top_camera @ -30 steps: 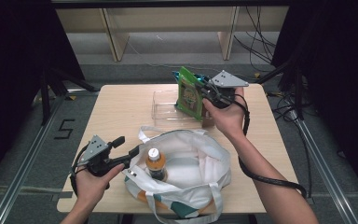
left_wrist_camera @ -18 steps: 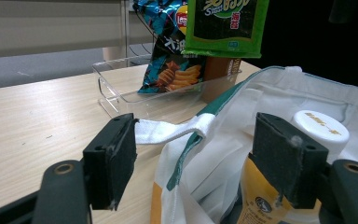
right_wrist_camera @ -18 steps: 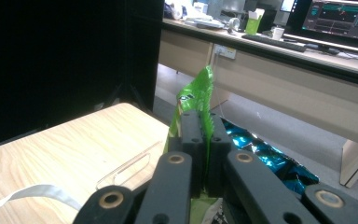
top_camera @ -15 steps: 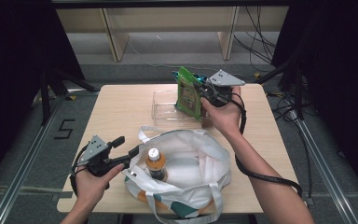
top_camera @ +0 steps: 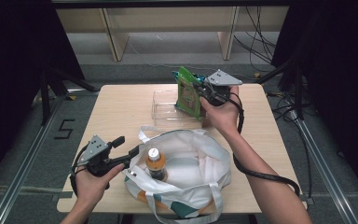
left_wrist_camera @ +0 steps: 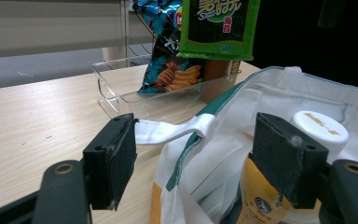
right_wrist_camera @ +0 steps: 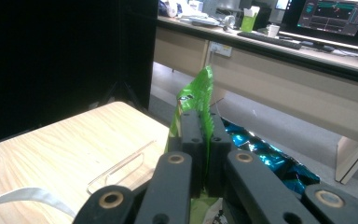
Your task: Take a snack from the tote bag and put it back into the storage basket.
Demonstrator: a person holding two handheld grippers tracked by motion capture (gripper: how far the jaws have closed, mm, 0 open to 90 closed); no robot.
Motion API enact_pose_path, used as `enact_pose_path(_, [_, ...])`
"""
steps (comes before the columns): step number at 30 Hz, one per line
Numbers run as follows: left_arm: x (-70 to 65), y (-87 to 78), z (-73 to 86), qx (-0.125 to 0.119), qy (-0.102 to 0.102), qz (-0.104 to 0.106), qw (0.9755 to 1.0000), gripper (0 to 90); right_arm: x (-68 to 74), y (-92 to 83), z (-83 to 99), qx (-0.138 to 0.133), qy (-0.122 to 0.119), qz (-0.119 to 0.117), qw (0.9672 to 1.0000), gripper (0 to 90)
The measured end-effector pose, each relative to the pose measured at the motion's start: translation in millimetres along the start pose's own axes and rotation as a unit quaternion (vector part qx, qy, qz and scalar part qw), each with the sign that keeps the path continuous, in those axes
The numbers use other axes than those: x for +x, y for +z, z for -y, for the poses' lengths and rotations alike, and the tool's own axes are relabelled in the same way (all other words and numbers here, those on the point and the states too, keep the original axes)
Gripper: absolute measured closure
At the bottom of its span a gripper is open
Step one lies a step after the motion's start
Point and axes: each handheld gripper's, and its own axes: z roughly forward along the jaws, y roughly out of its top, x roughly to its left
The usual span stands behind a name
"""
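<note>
we had the right claw [top_camera: 199, 88] pinching the green snack bag [top_camera: 189, 93] above the clear tray [top_camera: 164, 105], where a blue bag [left_wrist_camera: 168, 56] already sat. the left claw [top_camera: 127, 147], spread, bracketed the tote bag [top_camera: 191, 163] strap; the bottle [top_camera: 155, 163] remained inside.

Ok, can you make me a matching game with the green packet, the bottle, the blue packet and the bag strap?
Things:
1. green packet
2. bottle
3. blue packet
4. bag strap

Places:
A. standing in the white bag
B. between the open left gripper jaws
C. pinched in the right gripper
D. leaning in the clear tray

Pairs: 1-C, 2-A, 3-D, 4-B
</note>
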Motion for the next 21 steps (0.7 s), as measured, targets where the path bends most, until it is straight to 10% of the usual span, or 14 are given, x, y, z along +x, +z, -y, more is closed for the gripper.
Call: enact_pose_path(21, [0.2, -0.3, 0.1, 0.0, -0.001, -0.001, 1.0, 29.9, -2.9, 13.0, 3.6, 0.006, 0.002, 0.009, 0.9999, 90.0])
